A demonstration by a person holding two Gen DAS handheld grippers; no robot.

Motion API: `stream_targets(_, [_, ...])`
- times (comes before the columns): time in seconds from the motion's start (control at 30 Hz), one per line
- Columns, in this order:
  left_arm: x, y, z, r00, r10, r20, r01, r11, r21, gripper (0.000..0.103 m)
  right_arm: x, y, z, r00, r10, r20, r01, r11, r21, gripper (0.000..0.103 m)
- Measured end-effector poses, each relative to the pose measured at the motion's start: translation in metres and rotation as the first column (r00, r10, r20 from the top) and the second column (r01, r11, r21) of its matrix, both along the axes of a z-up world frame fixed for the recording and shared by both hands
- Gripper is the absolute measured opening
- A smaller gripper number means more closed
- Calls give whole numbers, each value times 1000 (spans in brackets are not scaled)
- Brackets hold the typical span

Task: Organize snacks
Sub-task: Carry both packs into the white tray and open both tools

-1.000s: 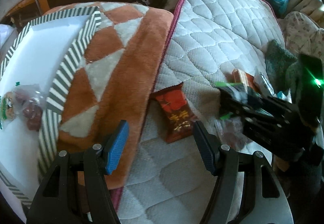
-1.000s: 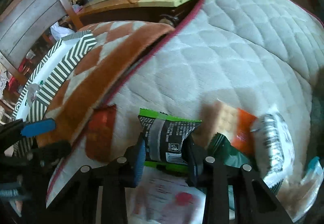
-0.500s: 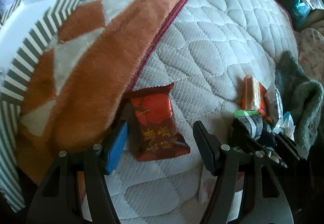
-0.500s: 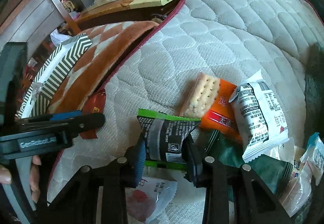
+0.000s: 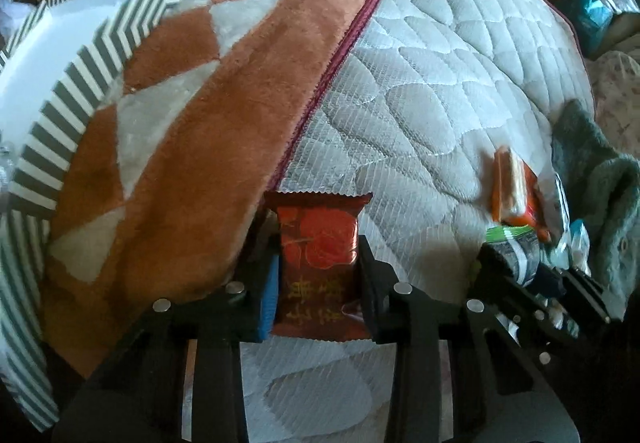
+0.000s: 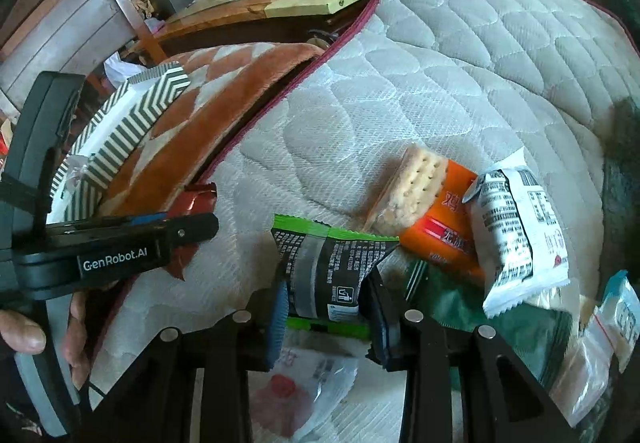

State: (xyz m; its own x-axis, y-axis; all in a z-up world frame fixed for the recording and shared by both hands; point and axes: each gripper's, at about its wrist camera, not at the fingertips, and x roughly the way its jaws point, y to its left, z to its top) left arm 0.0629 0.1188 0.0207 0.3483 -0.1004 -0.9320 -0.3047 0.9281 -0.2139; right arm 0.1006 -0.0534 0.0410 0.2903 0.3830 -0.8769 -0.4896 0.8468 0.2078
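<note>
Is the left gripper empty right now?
No, the left gripper is clamped on the red snack packet, a pad pressing each side.

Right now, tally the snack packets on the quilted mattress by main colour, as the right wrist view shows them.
Red: 1, the red packet
Black and green: 1, the black packet
Orange: 1, the orange cracker pack
White: 1, the white packet
Dark green: 1
Clear or pale: 2
Total: 7
</note>
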Motion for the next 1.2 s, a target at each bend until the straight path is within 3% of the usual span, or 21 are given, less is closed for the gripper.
stream_targets(0.5, [-67, -8, 73, 984, -64, 163, 32, 981, 192, 33, -54, 5, 51, 998, -10, 54, 5, 996, 87, 34])
stream_targets(0.87, [-107, 25, 115, 966, -17, 258, -48, 969, 243, 33, -76, 42, 82, 993, 54, 107, -64, 994, 93, 34])
stream_targets(1.2, [-130, 71, 126, 954, 67, 291, -149, 951, 272, 33, -87, 92, 98, 980, 153, 129, -163, 984, 73, 34])
